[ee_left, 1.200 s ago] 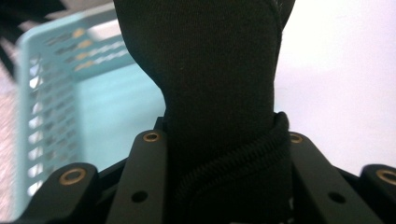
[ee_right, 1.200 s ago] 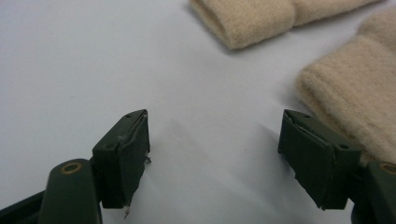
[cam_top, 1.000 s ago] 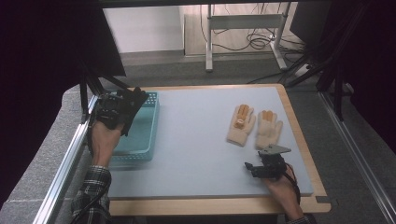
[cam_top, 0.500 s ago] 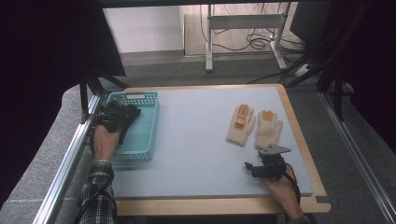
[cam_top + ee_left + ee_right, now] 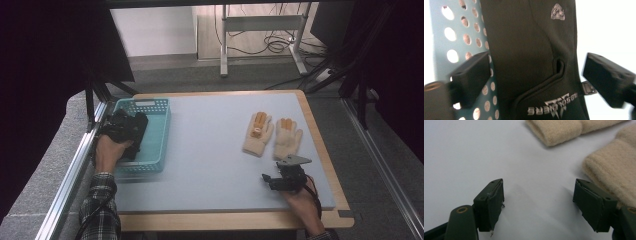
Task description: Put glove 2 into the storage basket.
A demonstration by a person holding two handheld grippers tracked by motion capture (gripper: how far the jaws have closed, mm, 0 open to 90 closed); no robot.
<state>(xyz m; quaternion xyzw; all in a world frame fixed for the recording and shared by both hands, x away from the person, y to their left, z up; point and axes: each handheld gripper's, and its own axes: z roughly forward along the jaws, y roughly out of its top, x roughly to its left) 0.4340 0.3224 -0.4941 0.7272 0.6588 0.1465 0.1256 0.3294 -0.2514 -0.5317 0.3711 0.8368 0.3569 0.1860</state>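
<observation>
Basket (image 5: 159,131), teal and perforated, sits at the table's (image 5: 210,150) left edge. My left gripper (image 5: 131,131) is over it, and in the high view the tool and my left hand (image 5: 107,150) cover much of the basket's left half. From the left gripper view the jaws stand spread, with a black glove (image 5: 531,62) between them. The glove bears a small grey logo near the top, a zipper line and printed lettering near the bottom edge. I cannot tell whether either jaw touches the fabric; a gap shows on the one side at least. Basket wall (image 5: 464,37) with its round holes lies behind the glove.

My right gripper (image 5: 280,182) rests low near the table's front right, held by my right hand (image 5: 300,202). Its jaws are wide apart over bare grey surface, pinching nothing.

Two beige gloves lie just beyond it, side by side, fingers pointing away from me: left beige glove (image 5: 258,134) with orange fingertips and an orange patch, right beige glove (image 5: 287,140) close beside it. In the right gripper view the cuff of one (image 5: 609,170) sits just beside one jaw, and the other cuff (image 5: 556,130) lies farther off.
</observation>
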